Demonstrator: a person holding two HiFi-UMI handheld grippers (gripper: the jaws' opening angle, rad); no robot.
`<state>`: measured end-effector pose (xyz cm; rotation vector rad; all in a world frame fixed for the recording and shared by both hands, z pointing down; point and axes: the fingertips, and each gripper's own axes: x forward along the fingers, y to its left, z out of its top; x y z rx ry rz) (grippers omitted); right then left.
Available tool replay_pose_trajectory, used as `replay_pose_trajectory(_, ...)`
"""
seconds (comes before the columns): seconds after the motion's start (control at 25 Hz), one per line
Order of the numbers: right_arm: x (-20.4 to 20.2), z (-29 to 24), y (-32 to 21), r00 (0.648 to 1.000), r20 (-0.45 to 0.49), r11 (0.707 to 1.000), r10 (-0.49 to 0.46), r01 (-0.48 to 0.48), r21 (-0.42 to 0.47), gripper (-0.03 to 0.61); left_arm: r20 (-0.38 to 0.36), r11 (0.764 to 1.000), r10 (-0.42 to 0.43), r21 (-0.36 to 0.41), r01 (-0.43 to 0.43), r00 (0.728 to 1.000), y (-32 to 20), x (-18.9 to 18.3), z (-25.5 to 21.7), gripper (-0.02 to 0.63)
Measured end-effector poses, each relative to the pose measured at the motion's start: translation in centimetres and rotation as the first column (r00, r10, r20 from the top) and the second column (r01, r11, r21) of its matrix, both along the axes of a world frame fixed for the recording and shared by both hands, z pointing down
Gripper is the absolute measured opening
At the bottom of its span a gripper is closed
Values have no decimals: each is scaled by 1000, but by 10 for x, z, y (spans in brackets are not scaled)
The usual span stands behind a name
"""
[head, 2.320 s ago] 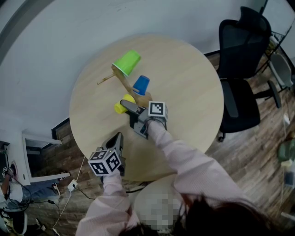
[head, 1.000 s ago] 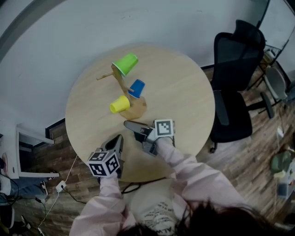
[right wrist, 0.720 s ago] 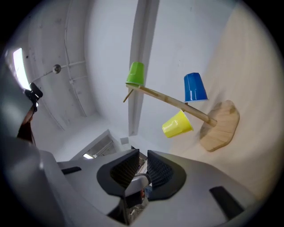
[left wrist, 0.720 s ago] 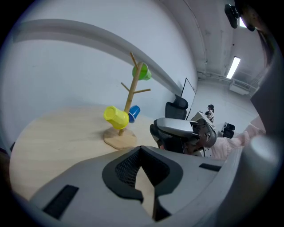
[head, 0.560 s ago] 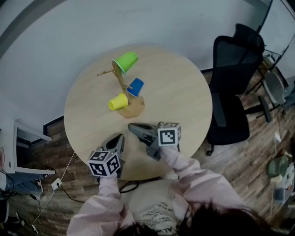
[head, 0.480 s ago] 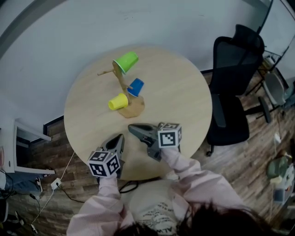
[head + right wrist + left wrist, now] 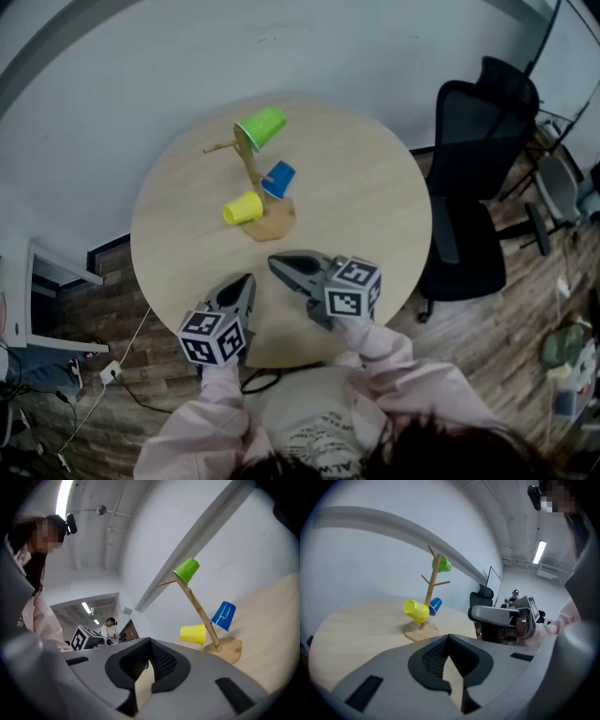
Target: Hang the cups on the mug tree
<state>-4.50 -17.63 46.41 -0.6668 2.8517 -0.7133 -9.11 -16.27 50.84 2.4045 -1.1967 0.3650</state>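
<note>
Retreating from the wooden mug tree (image 7: 248,161), the right gripper (image 7: 277,263) is hanging closed and empty, like the left gripper (image 7: 247,280). The plastic yellow cup (image 7: 242,208), blue cup (image 7: 278,178) and green cup (image 7: 261,127), probably light and crushable, are wanting gentle rim grips.

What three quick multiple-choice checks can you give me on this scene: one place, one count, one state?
1. Where on the mug tree is the green cup?
A. on the top branch
B. on the lowest branch
C. lying beside the base

2. How many cups hang on the tree?
A. two
B. three
C. four

3. The right tongs are:
A. shut on a cup
B. wide open
C. shut and empty

Answers:
1 A: it caps the highest branch.
2 B: the green one, the yellow cup and the blue cup all hang there.
3 C: the jaws meet with nothing between them.
</note>
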Motion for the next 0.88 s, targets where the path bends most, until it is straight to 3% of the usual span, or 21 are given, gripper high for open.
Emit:
replay_pose_trajectory(0.24, 5, 8, -1, 996, -83, 998, 43, -40, 44, -3, -19, 999, 10, 35, -10, 1000, -2, 3, -8, 3)
replay_pose_trajectory(0.88, 5, 14, -3, 990, -131, 997, 48, -38, 73, -3, -50, 998, 19, 63, -16, 999, -9, 3, -16, 3)
